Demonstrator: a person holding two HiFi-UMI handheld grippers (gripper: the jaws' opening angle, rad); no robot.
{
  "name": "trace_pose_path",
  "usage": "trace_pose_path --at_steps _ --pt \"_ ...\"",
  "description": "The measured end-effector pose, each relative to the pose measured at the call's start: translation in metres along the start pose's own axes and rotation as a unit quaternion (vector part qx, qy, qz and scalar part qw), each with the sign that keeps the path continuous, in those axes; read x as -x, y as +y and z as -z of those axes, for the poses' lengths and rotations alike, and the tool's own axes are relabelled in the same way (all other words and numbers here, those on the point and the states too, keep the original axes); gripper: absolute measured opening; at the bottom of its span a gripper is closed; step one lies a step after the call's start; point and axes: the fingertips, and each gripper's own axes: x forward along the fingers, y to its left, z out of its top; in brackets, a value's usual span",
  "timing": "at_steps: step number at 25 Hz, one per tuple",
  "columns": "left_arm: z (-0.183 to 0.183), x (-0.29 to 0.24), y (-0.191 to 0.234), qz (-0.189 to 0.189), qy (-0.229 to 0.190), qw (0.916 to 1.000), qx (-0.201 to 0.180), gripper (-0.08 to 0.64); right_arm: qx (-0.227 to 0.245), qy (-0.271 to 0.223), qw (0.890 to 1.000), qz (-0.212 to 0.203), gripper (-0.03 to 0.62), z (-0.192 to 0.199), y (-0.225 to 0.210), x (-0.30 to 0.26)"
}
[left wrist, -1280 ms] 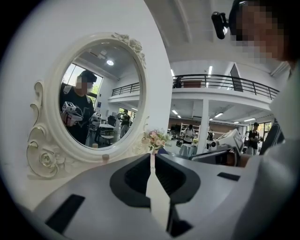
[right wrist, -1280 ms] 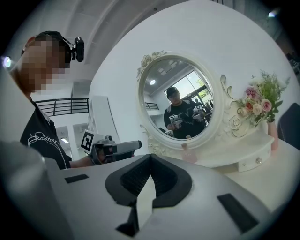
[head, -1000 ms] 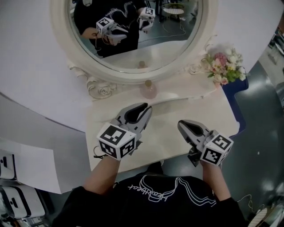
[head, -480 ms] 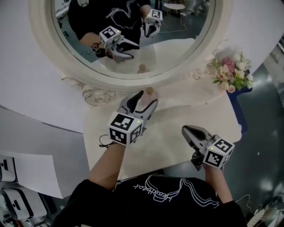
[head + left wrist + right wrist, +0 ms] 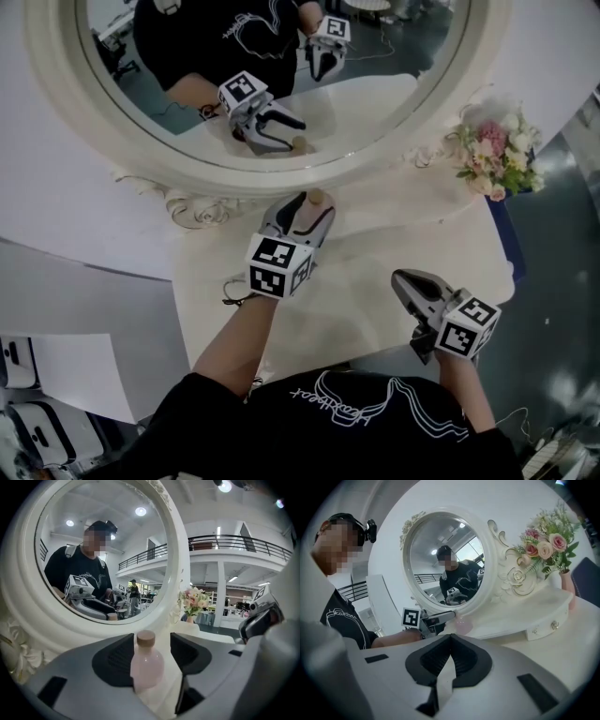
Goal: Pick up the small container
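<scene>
The round mirror [image 5: 281, 176] rises at the back of the pale counter [image 5: 375, 246], and flowers [image 5: 497, 150] stand at its right end. Bare counter lies between the tools. The left tool [image 5: 314, 202] has its jaws apart around the small pink bottle [image 5: 146, 665], which stands upright just before the mirror's frame. The right tool [image 5: 405, 278], jaws together and empty, hangs near the front edge.

Left hand-held gripper [image 5: 314, 205] now around container [image 5: 146, 666]
</scene>
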Motion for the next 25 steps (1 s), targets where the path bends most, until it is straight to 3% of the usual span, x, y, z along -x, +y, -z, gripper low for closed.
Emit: trace_pose_path --at_steps 6,14,25 --pt "0.012 -0.014 0.008 -0.001 0.0 0.9999 0.01 0.22 -0.021 -0.006 1.0 0.014 0.008 0.004 -0.01 0.0" --pt "0.012 -0.025 0.012 -0.015 -0.001 0.9999 -0.002 0.146 -0.019 -0.002 1.0 0.022 0.008 0.006 -0.017 0.001" --pt "0.013 -0.028 0.013 -0.016 -0.001 0.9996 -0.024 0.143 -0.021 -0.003 0.999 0.026 0.008 0.004 -0.021 -0.003"
